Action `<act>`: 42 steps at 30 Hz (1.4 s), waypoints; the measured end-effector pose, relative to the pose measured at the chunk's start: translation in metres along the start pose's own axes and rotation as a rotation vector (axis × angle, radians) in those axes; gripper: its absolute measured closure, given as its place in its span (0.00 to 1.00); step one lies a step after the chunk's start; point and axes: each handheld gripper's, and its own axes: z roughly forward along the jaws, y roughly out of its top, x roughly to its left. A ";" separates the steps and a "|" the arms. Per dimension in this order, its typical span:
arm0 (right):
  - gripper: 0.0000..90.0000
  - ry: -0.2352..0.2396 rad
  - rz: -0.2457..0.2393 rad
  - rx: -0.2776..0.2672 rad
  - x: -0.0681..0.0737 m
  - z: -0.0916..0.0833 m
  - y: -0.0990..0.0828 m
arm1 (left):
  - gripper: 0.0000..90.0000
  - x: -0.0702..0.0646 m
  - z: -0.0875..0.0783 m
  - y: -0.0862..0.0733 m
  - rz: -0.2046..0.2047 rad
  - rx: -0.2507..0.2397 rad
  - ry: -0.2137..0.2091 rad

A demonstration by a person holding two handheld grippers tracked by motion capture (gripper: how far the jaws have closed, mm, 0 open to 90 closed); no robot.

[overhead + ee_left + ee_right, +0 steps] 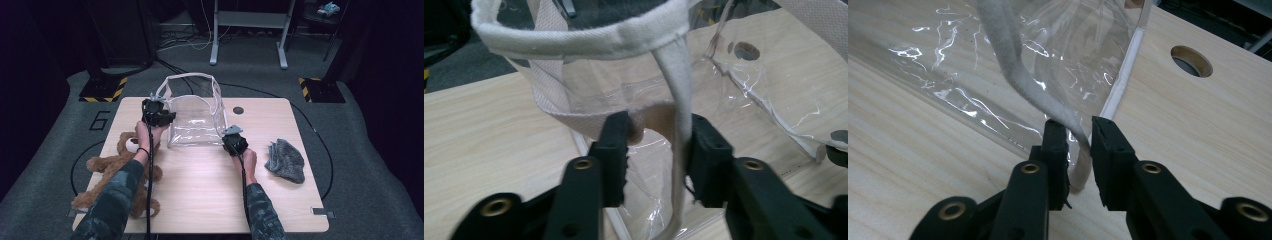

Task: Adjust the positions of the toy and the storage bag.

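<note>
A clear plastic bag [195,120] with white fabric trim stands open at the back middle of the wooden table [200,195]. My left gripper [171,116] is at the bag's left upper rim. In the left gripper view its jaws [656,135] straddle a white strap [676,100]; the strap lies against one pad and a gap shows to the other. My right gripper [226,134] is at the bag's right front corner. There a white strap [1013,65] runs down between the jaws [1079,135] and fills the narrow gap between the pads.
A brown teddy bear [115,165] lies on the table's left edge under the person's left forearm. A grey knitted cloth [286,160] rests at the right. A round cable hole [238,110] sits behind the bag. Dark floor and stand legs lie beyond.
</note>
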 end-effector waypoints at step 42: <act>0.97 0.048 0.029 0.020 -0.007 -0.052 -0.037 | 0.92 -0.030 -0.030 -0.031 0.049 -0.048 -0.150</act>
